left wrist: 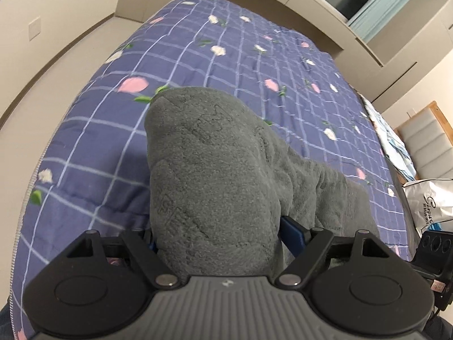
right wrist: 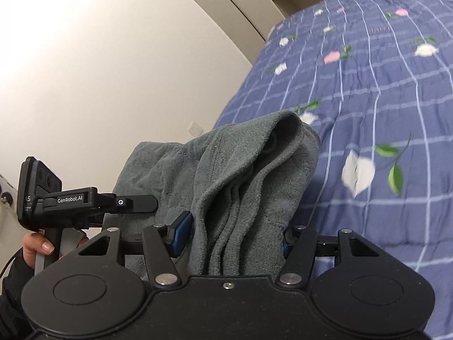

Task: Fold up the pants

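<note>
The left claw (left wrist: pixel 218 238) grasps a thick bunch of the grey fleece pants (left wrist: pixel 215 175), its blue pads pressed against both sides of the wad. The cloth bulges up over the claw and hides the fingertips. From there the pants trail away to the right, draped down onto the quilt (left wrist: pixel 254 65).

The right claw (right wrist: pixel 235 235) is likewise clenched on the pants (right wrist: pixel 240 175), several folded layers squeezed between its pads; the left pad (right wrist: pixel 181 235) shows beside the cloth. The bunch rises above the claw with an open fold at its top.

Left of it, in the right wrist view, a hand (right wrist: pixel 39 248) holds the other claw's handle. Behind lies the blue checked quilt with flowers, and past it a pale wall (right wrist: pixel 99 56).
</note>
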`<state>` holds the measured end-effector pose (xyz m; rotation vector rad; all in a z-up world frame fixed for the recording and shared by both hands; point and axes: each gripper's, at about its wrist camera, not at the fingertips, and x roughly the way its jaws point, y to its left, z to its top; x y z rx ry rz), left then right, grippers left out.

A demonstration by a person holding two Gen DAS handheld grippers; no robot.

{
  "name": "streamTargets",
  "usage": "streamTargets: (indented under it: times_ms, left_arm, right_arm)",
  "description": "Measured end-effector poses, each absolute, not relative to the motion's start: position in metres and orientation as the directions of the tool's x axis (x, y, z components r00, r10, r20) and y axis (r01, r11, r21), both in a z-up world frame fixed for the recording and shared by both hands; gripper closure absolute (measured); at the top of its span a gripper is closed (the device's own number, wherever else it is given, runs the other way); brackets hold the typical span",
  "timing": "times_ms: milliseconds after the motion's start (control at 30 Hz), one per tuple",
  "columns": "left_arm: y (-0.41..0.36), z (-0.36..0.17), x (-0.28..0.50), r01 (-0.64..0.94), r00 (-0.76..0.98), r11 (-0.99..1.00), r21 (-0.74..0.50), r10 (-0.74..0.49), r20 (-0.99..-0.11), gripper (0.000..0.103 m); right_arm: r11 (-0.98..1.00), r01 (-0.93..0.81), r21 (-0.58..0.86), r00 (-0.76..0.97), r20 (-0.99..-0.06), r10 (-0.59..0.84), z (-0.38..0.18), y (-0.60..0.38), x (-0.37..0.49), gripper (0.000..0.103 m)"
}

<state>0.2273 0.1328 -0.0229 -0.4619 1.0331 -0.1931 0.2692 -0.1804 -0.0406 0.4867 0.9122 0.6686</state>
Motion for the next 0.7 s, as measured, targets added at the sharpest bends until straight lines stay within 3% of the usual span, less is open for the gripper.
streamTargets:
  times_ms: [167, 267, 333, 500, 700]
  left_arm:
    - [0.142, -0.044, 0.223, -0.069, 0.509, 0.885, -0.461, -0.366, -0.779, 0.019]
    - [0.142, -0.046, 0.223, -0.06, 0.511, 0.887, -0.459, -0.367, -0.777, 0.016]
    - [0.142, -0.048, 0.222, -0.056, 0.508, 0.888, -0.456, -0.368, -0.779, 0.014]
    - [0.143, -0.048, 0.215, -0.079, 0.511, 0.908, -0.411, -0.317, -0.799, 0.002]
    - [0.148, -0.038, 0.194, -0.092, 0.559, 0.928, -0.361, -0.252, -0.79, 0.001]
  right_arm:
    - [0.727, -0.262, 0.634, 0.468, -0.575, 0.671, -0.056, -0.176, 0.258, 0.041]
    - [0.759, -0.262, 0.596, 0.483, -0.6, 0.638, -0.055, -0.171, 0.255, 0.036]
    - [0.782, -0.27, 0.562, 0.485, -0.622, 0.614, -0.054, -0.167, 0.25, 0.026]
    - [0.829, -0.287, 0.48, 0.503, -0.661, 0.557, -0.054, -0.159, 0.24, 0.014]
    - [0.87, -0.303, 0.39, 0.565, -0.661, 0.493, -0.046, -0.156, 0.223, 0.002]
